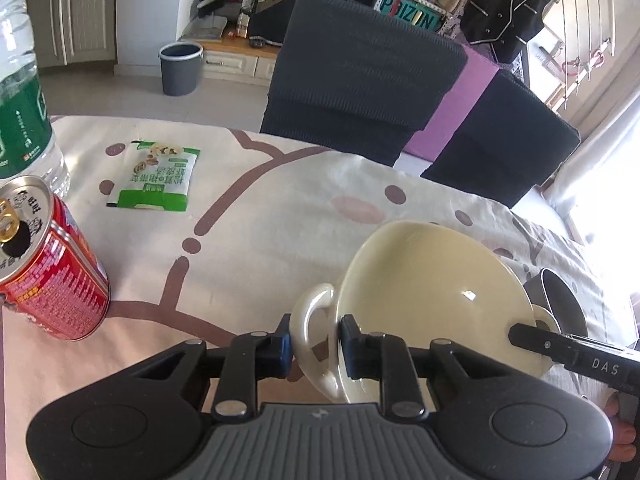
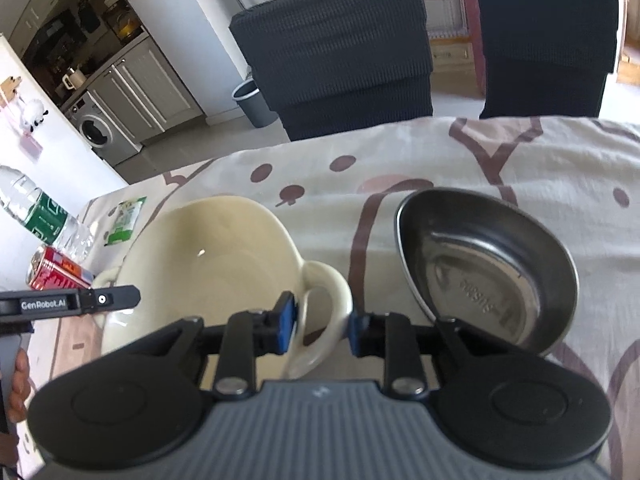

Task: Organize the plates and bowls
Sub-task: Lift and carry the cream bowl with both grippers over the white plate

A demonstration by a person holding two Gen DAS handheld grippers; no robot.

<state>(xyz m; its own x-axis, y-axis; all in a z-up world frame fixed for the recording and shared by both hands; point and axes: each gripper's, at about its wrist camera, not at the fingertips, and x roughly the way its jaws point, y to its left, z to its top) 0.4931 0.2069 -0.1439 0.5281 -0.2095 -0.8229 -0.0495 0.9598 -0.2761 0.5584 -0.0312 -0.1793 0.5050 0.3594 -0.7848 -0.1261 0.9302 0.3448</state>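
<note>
A cream two-handled bowl is held between both grippers above the patterned tablecloth. My left gripper is shut on the bowl's left handle. My right gripper is shut on the bowl's right handle; the bowl fills the left of the right wrist view. A steel dish lies on the cloth just right of the right gripper, and its edge shows in the left wrist view. The right gripper's finger reaches in at the bowl's far handle.
A red drink can, a water bottle with a green label and a green snack packet sit at the table's left. Two dark chairs stand behind the table. A grey bin is on the floor.
</note>
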